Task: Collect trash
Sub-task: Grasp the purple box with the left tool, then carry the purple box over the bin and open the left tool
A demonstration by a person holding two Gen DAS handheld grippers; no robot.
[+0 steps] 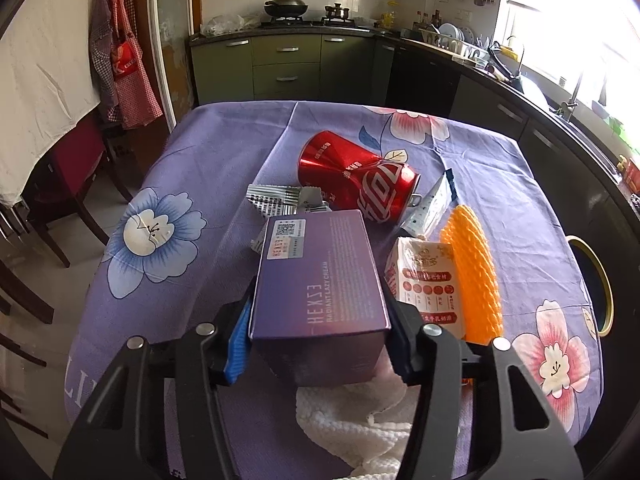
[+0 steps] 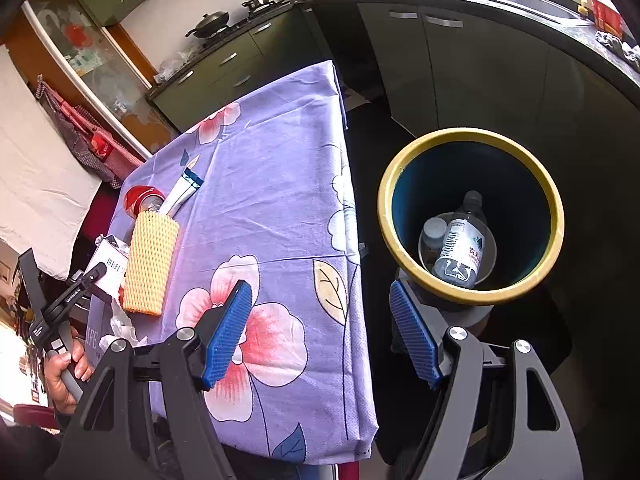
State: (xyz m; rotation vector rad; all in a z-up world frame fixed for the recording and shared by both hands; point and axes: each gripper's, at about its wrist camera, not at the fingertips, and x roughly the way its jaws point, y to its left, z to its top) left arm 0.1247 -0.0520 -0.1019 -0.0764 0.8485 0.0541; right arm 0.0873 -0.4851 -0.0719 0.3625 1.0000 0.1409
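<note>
Tablecloth [image 1: 208, 152], purple and flowered, bears the remaining litter; beside the table stands the yellow-rimmed bin [image 2: 472, 300], a bottle [image 2: 460, 248] inside; the right gripper [image 2: 320, 332] hangs near it, jaws spread and empty; the left gripper [image 1: 316, 332] pinches the purple box [image 1: 320, 280] by its sides, probably for lifting binward; can [image 1: 356, 176], carton [image 1: 424, 284], foam sleeve [image 1: 476, 272] wait.

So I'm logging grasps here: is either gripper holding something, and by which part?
The left gripper clamps the purple cardboard box across its two long sides, at the near end. The right gripper is open and holds nothing.
</note>
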